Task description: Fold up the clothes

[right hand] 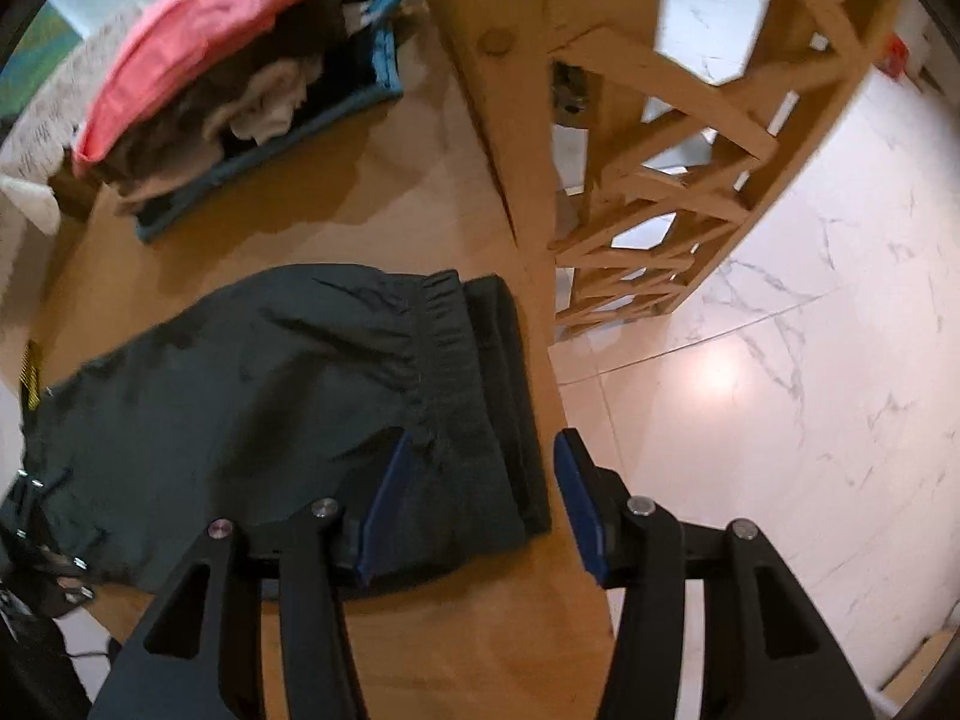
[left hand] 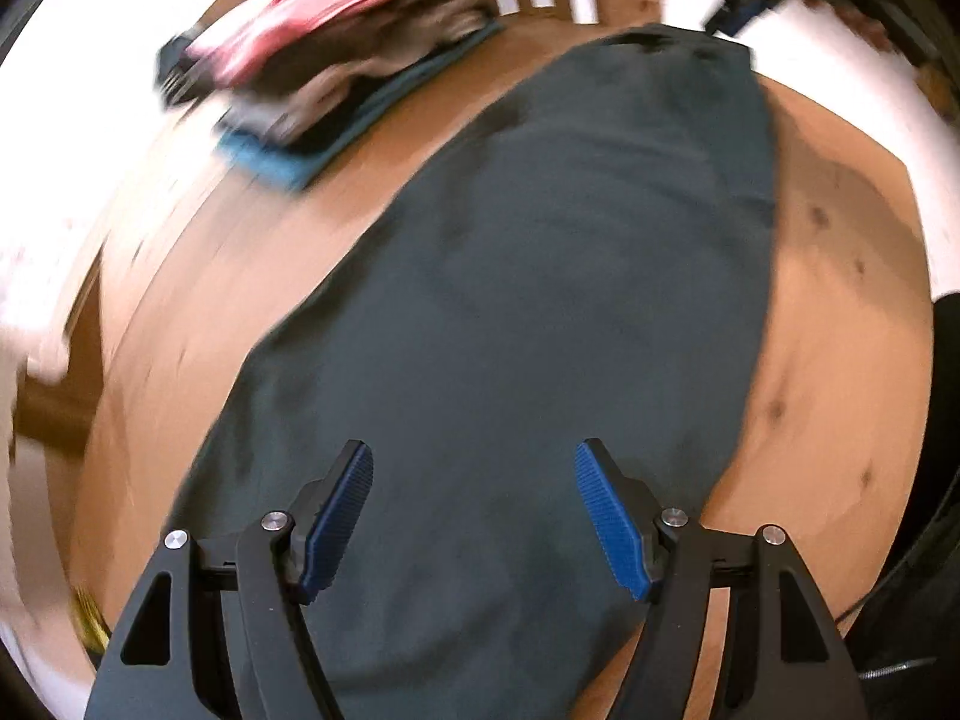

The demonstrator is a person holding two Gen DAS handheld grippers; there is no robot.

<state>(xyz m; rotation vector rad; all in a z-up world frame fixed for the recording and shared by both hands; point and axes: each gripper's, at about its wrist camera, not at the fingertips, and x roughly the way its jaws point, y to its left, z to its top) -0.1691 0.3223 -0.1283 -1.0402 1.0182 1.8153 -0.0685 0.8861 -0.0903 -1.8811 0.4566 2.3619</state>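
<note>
- Both jaws stand apart: the left gripper (left hand: 474, 516) hangs open over the dark trousers (left hand: 540, 276), nothing pinched between its blue pads (left hand: 612, 522).
- Right gripper (right hand: 477, 498) open too, its jaws straddling the trousers' (right hand: 270, 396) ribbed waistband (right hand: 498, 384) at the table (right hand: 420, 192) edge; pads not pressing the cloth.
- Trousers lie flat and lengthwise along the wooden table (left hand: 840, 324).
- Beyond them, well apart, sits a pile of folded clothes (right hand: 204, 78), pink on top.
</note>
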